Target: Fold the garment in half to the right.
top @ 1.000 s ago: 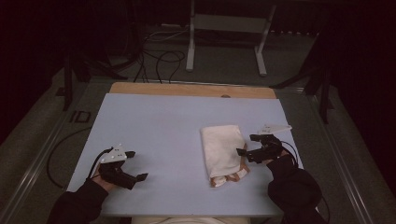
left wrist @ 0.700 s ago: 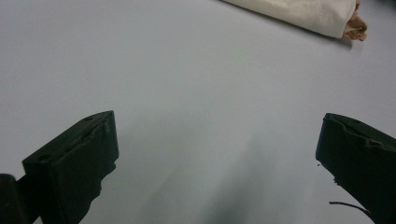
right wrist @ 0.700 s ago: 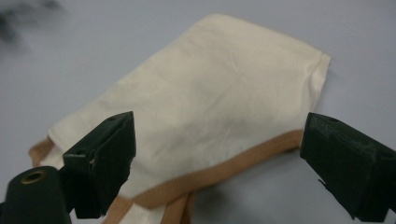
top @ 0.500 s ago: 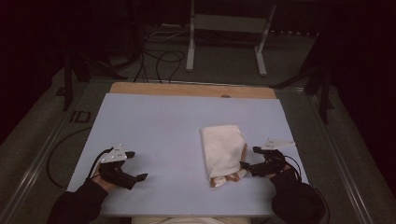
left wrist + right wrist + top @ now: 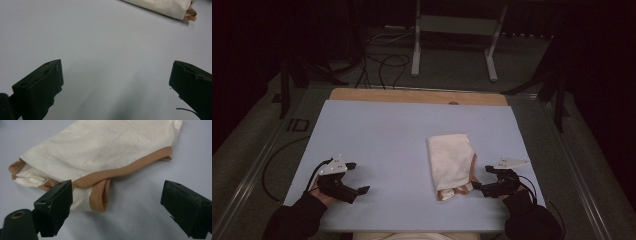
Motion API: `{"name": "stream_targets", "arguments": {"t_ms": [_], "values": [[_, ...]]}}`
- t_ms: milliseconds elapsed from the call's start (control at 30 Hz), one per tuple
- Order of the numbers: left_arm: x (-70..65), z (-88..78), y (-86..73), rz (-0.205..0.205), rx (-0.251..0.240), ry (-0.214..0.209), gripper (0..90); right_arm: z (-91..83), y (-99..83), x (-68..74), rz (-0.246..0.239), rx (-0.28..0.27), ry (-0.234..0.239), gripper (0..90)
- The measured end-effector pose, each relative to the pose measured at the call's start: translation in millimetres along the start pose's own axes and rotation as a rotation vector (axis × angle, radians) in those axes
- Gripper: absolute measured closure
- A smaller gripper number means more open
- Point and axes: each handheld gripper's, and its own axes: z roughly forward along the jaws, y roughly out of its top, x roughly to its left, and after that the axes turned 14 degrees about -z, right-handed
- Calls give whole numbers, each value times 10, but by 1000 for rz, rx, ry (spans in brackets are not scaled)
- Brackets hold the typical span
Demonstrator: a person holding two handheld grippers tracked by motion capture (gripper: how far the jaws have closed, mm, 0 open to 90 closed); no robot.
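Observation:
A folded cream cloth with tan trim lies on the pale blue table top, right of centre. In the right gripper view the cloth shows its tan hem looping toward the jaws. My right gripper stands open just right of the cloth's near end, its left jaw close to the hem, nothing held. My left gripper rests open at the near left of the table, well away from the cloth, with bare table between its jaws.
A wooden strip runs along the table's far edge. Beyond it stand a metal frame and cables on the floor. Bare table surface lies between the two grippers.
My right gripper has drawn back toward the near edge and lower, now beside the cloth's near end. The left gripper has stayed put.

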Motion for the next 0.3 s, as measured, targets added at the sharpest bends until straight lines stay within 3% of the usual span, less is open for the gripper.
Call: {"name": "stream_targets", "arguments": {"t_ms": [300], "values": [[-13,1,4,7,-1,4,0,-5,-19,-19,0,4,-5,107]]}}
